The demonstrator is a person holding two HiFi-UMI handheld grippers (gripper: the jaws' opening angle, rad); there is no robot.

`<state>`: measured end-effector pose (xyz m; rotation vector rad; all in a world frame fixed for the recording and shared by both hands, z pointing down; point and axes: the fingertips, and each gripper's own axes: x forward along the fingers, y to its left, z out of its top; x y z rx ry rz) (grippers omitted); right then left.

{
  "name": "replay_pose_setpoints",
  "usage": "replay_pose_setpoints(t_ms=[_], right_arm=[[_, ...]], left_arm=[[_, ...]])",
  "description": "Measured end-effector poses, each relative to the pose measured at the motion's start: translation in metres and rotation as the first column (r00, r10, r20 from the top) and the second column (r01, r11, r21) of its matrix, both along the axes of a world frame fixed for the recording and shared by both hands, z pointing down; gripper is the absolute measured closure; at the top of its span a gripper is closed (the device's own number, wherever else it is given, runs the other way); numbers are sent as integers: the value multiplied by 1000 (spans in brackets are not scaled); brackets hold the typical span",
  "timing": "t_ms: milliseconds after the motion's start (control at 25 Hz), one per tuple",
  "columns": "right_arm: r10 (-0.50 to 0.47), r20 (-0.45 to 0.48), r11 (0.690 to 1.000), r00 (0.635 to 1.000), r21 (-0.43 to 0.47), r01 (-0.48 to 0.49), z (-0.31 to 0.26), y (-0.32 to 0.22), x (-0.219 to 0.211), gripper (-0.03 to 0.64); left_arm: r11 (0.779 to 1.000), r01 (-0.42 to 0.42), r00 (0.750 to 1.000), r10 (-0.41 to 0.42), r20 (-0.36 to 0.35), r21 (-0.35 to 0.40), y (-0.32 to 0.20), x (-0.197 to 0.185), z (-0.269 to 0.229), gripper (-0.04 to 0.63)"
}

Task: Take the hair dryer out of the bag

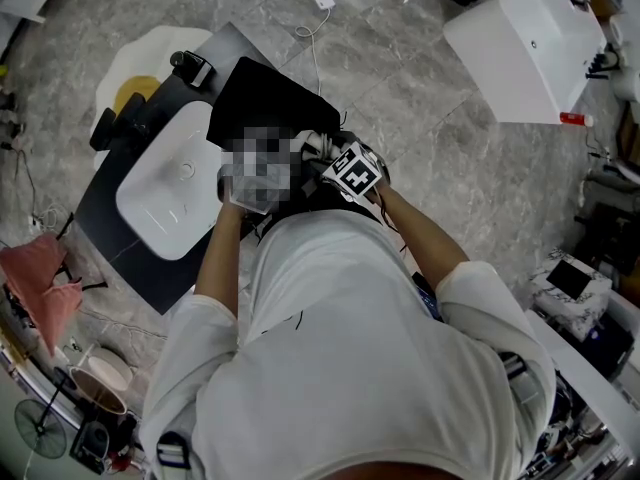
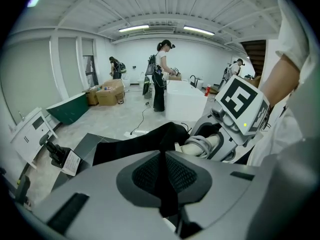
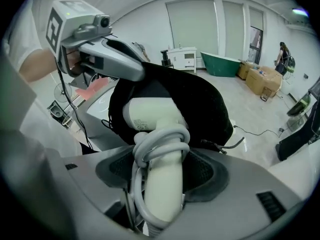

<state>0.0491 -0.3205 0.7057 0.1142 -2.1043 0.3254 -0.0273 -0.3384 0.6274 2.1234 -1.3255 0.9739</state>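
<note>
A black fabric bag (image 1: 265, 98) lies on a dark board, its mouth toward me. In the right gripper view, a white hair dryer (image 3: 150, 116) with its cord wound round the handle sticks out of the bag (image 3: 205, 101). Its head is still at the bag's mouth. My right gripper (image 3: 160, 159) is shut on the handle, the pads on either side of it. My left gripper (image 2: 162, 156) is shut on a fold of the bag's edge (image 2: 135, 144). It shows in the right gripper view as the left gripper (image 3: 135, 71), above the dryer. A mosaic patch hides it in the head view.
The dark board (image 1: 120, 238) also carries a white basin-shaped piece (image 1: 165, 193) and small black items. A white block (image 1: 525, 48) stands on the floor at the upper right, with cables (image 1: 315, 28) near it. A pink cloth (image 1: 40, 278) hangs at the left. People (image 2: 162, 74) stand far off.
</note>
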Motion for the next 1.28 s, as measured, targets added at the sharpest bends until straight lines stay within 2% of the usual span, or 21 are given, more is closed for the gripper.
replay_pose_setpoints(t_ms=[80, 160, 280, 360, 440, 520, 640, 720, 880, 1040, 1120, 1280], right_arm=[[36, 13, 998, 999, -47, -35, -1, 1, 0, 334], [119, 43, 985, 992, -129, -113, 1, -3, 1, 334], [259, 71, 937, 963, -262, -232, 5, -10, 5, 334], [301, 79, 910, 950, -321, -261, 3, -12, 6, 334], [299, 86, 904, 950, -346, -253, 0, -11, 5, 334], [263, 88, 919, 961, -325, -222, -3, -8, 4, 334], [173, 78, 960, 982, -235, -150, -5, -4, 6, 334], [123, 73, 977, 990, -185, -108, -7, -1, 7, 334], [36, 52, 995, 998, -90, -31, -11, 1, 10, 334], [-48, 27, 999, 998, -17, 48, -13, 2, 13, 334], [-46, 34, 999, 998, -29, 47, -13, 2, 16, 334], [67, 102, 980, 992, -193, -47, -15, 7, 22, 334]], left_arm=[[1000, -6, 1000, 6, 8, 2, -1, 2, -1, 557], [1000, -6, 1000, 6, 12, 6, -2, 1, -2, 557], [1000, -5, 1000, 5, 15, 10, -1, -3, -3, 557], [1000, -5, 1000, 4, 16, 12, -1, -5, -4, 557], [1000, -2, 1000, 1, 19, 13, -1, -6, -4, 557], [1000, 5, 1000, -5, 24, 16, -1, -8, -4, 557], [1000, 16, 1000, -17, 25, 13, -3, -11, -3, 557], [1000, 21, 999, -21, 27, 11, -3, -13, -2, 557], [1000, 27, 999, -27, 27, 5, -2, -15, -1, 557], [999, 37, 999, -37, 22, -5, 0, -14, 3, 557], [998, 55, 998, -55, 9, -9, 1, -15, 6, 557], [997, 73, 997, -73, -1, -15, -1, -19, 7, 557]])
